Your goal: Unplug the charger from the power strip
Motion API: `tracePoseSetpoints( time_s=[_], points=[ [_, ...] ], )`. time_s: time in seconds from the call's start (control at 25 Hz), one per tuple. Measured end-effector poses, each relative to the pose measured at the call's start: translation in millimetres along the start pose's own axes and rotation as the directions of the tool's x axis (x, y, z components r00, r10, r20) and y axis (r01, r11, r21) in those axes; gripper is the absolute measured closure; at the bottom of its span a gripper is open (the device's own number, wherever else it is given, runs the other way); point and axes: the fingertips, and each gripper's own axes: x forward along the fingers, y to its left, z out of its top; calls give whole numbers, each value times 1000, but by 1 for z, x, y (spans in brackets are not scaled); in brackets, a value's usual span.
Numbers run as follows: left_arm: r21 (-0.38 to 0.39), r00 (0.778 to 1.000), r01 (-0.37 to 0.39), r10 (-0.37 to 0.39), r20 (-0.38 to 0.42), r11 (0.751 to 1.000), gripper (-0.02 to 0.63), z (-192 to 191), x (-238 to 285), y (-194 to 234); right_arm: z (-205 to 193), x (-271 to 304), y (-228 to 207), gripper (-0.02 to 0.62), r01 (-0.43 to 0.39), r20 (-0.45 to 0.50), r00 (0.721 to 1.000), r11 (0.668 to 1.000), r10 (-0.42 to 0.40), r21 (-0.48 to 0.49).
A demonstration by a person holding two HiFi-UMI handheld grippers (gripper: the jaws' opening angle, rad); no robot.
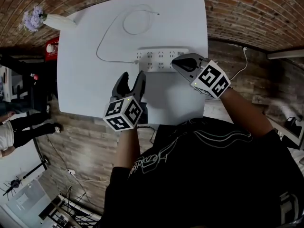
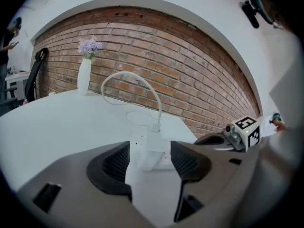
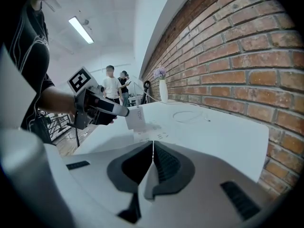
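A white power strip [image 1: 159, 60] lies across the white table [image 1: 95, 80]. A white charger [image 2: 151, 148] stands at the strip's left end, and its white cable [image 1: 107, 32] runs off left and coils at the back. My left gripper [image 1: 133, 78] is open just in front of that end. In the left gripper view the charger sits between the wide jaws with a gap at each side. In the right gripper view the left gripper [image 3: 121, 111] has its tips beside the charger [image 3: 135, 119]. My right gripper [image 1: 183, 63] rests shut on the strip's right end, with nothing between its jaws [image 3: 153, 146].
A white vase with purple flowers [image 1: 50, 20] stands at the table's far left corner, against the brick wall [image 2: 190, 75]. Two people [image 3: 114, 87] stand far off past the table. The table's near edge runs just under both grippers.
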Motion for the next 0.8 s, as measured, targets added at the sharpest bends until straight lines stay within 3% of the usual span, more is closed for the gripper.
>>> tracePoseSetpoints(
  time_s=[0.12,0.52,0.8],
  points=[
    [76,1000,-25,25,-3,997,353,1,12,1,0,1,0,595,2,-2,1000,1000,-2,-1],
    [197,996,-86,87,5,977,357,-1,40,3,0,1,0,597,9,6,1000,1000,-9,-3],
    [221,992,-126,126,13,967,469,-4,47,5,-1,0,-1,597,13,14,1000,1000,-13,-6]
  ],
)
